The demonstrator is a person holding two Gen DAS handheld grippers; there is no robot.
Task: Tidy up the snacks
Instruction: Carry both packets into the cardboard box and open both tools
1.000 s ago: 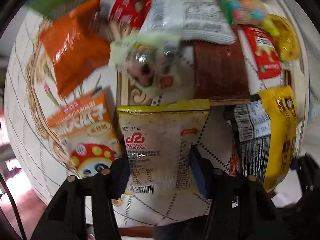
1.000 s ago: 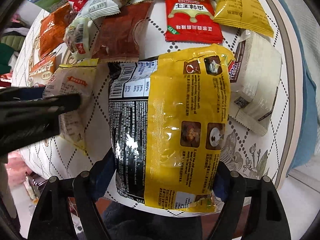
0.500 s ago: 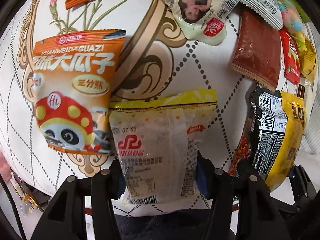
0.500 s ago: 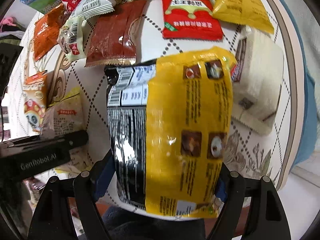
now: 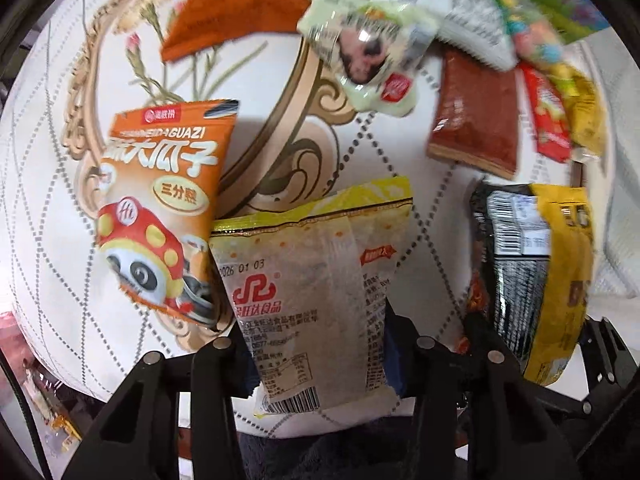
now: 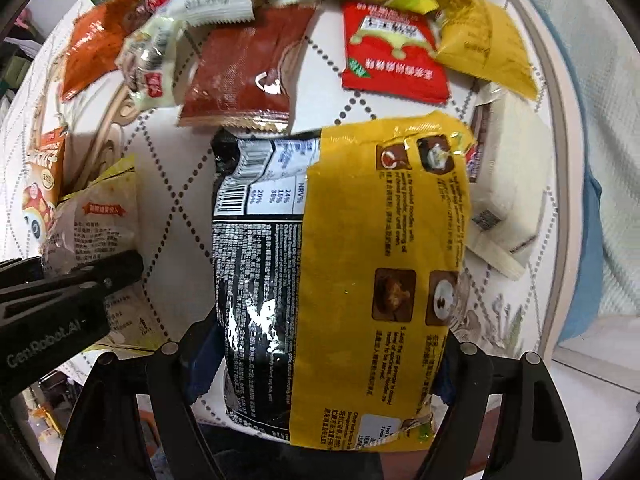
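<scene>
My left gripper [image 5: 316, 340] points down over the table, its jaws closing tight on a pale snack packet with a yellow top edge [image 5: 304, 264], pads pressing both sides. An orange sunflower-seed bag [image 5: 160, 208] lies just left of it, overlapping its corner. My right gripper [image 6: 324, 356] is shut on a large yellow-and-black noodle packet [image 6: 360, 240], which fills the gap between its fingers. In the right wrist view the left gripper's fingers [image 6: 112, 276] and the pale packet [image 6: 100, 220] show at the left. The noodle packet [image 5: 536, 272] appears at the right of the left wrist view.
A round table under a white quilted cloth [image 5: 60, 220] holds several more snacks at the far side: a brown packet [image 6: 240, 76], a red packet [image 6: 394, 52], a yellow packet [image 6: 484, 44], a pale green packet [image 5: 368, 52], an orange packet [image 5: 232, 8]. A white packet [image 6: 508, 208] lies right of the noodles.
The left jaws have drawn closer together on the pale packet, and that gripper has shifted across the table. The right gripper has moved a little sideways with the noodle packet still in it.
</scene>
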